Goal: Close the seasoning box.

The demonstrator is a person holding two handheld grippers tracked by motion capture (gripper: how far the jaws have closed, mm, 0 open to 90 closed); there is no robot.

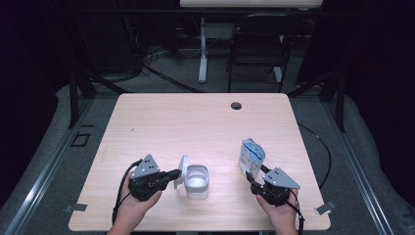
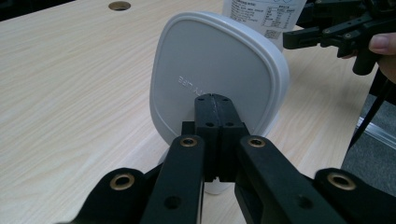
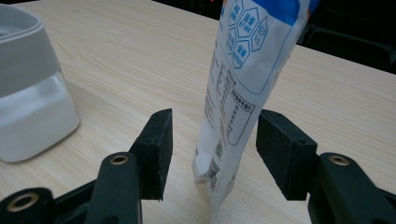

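Note:
A white container (image 1: 197, 182) with a grey rim stands at the table's front middle; in the right gripper view it (image 3: 28, 93) holds something white. Its white lid (image 1: 184, 166) stands on edge at the container's left side. My left gripper (image 1: 175, 174) is shut, and its closed tips (image 2: 213, 100) rest against the lid's flat face (image 2: 210, 56) with nothing between the jaws. To the right stands a white and blue printed pouch (image 1: 251, 154). My right gripper (image 1: 250, 177) is open around the pouch's lower part (image 3: 243, 70), both pads (image 3: 156, 149) standing apart from it.
The light wooden table (image 1: 195, 122) has a round cable hole (image 1: 236, 105) near its far edge. A dark chair (image 1: 259, 44) and a white desk leg stand beyond the table. My right gripper (image 2: 299, 37) and a thumb appear at the upper right of the left gripper view.

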